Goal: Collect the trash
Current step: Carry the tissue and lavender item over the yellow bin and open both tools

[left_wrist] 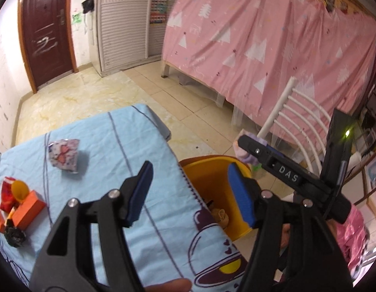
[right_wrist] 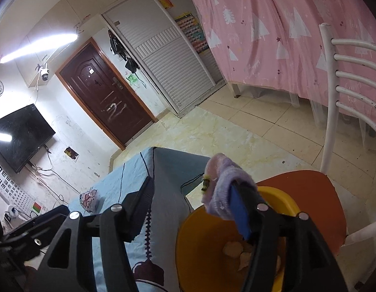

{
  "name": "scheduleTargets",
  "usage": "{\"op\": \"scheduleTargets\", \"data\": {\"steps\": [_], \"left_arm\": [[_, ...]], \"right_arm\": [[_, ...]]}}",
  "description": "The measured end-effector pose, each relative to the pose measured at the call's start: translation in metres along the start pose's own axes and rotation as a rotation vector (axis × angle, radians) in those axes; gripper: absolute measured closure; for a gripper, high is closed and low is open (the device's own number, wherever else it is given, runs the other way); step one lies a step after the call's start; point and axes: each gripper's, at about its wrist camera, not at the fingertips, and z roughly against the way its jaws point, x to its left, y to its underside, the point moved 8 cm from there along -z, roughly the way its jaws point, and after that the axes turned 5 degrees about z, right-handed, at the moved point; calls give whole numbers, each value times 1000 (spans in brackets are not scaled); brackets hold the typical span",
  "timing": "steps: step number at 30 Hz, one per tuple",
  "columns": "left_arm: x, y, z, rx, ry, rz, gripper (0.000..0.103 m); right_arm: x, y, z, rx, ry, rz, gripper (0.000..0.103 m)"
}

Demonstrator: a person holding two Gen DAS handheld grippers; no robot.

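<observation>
Release step: right gripper (right_wrist: 195,209) spread over bin (right_wrist: 202,250), sock (right_wrist: 224,185) draped on one finger, needing a shake; left gripper (left_wrist: 190,189) spread, empty.

Both views are evenly lit indoors, a little soft, with dark vignette corners and strong fisheye bending at the edges. In the right wrist view a ceiling tube light (right_wrist: 39,46) blows out white far up and left of the fingers (right_wrist: 240,215) — glare spreads over the wall. Shadows on the bench (left_wrist: 95,146) are faint — the nearest black finger arms look blurred.
</observation>
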Motion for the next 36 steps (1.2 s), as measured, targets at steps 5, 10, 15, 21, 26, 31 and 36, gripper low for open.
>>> {"op": "scheduleTargets", "data": {"steps": [5,10,15,21,26,31,36], "left_arm": [[21,-5,19,-29,1,45,39],[41,-8,39,-65,6,88,37],[60,-8,51,-81,14,122,36],[87,-9,67,-107,30,177,33],[111,-10,82,-132,25,211,31],[140,-8,99,-165,25,262,30],[174,-9,115,-201,-19,308,30]], "right_arm": [[11,-1,-5,19,24,23,48],[10,6,-18,102,213,133,35],[9,17,-29,174,255,147,29],[15,36,-43,271,255,151,23],[22,49,-58,343,292,198,20],[27,59,-71,393,322,214,19],[47,47,-73,349,320,228,19]]}}
